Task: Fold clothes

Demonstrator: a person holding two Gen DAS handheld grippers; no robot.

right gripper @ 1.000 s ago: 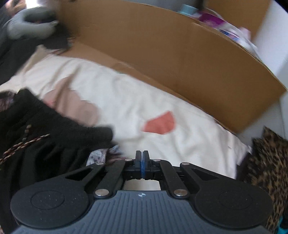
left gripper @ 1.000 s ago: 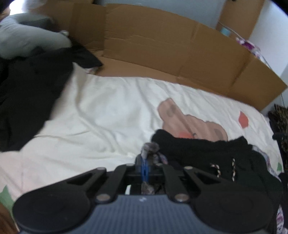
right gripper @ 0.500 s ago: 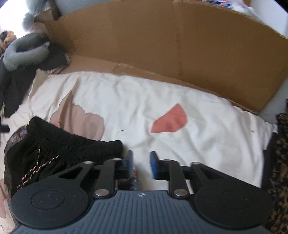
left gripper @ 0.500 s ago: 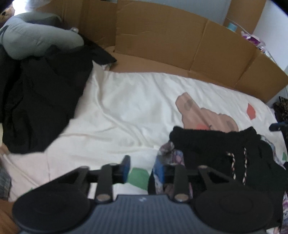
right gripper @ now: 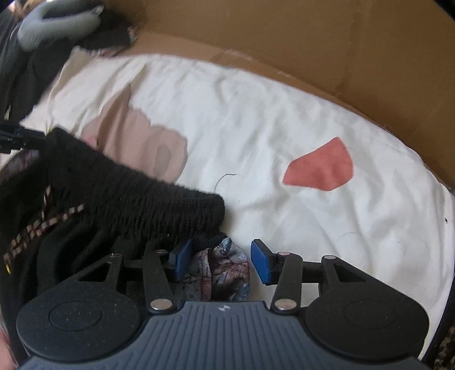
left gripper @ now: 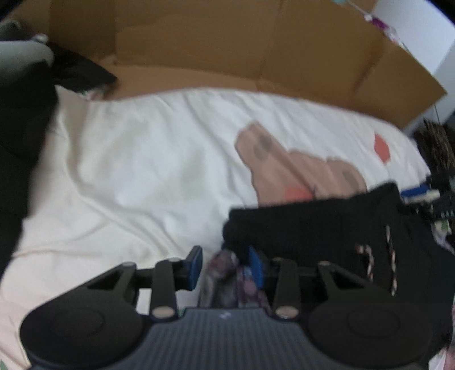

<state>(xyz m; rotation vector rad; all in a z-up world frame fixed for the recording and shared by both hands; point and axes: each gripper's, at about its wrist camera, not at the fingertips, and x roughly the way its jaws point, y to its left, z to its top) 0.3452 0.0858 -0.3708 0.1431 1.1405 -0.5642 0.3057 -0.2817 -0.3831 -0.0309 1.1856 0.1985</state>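
A black garment (left gripper: 312, 227) with a ribbed waistband (right gripper: 136, 199) and a striped drawstring (left gripper: 389, 250) lies bunched on the white printed bedsheet (left gripper: 148, 159). A patterned floral lining (left gripper: 227, 287) sticks out from under its edge. My left gripper (left gripper: 224, 267) is open at the garment's left corner, and the lining lies loosely between its blue pads. My right gripper (right gripper: 220, 257) is at the right corner. Its jaws are opening, with the lining (right gripper: 224, 270) between them and not pressed.
Brown cardboard panels (left gripper: 256, 48) wall the far side of the bed. A heap of dark clothes (left gripper: 20, 128) and a grey stuffed shape (right gripper: 54, 25) lie at the far left. Leopard-print fabric (left gripper: 438, 142) sits off the right edge. Bare sheet (right gripper: 284, 119) stretches beyond the garment.
Both grippers were shut a second ago, the left one on the patterned fabric. Both have since opened, sunk closer to the bed, and left the fabric lying between their pads.
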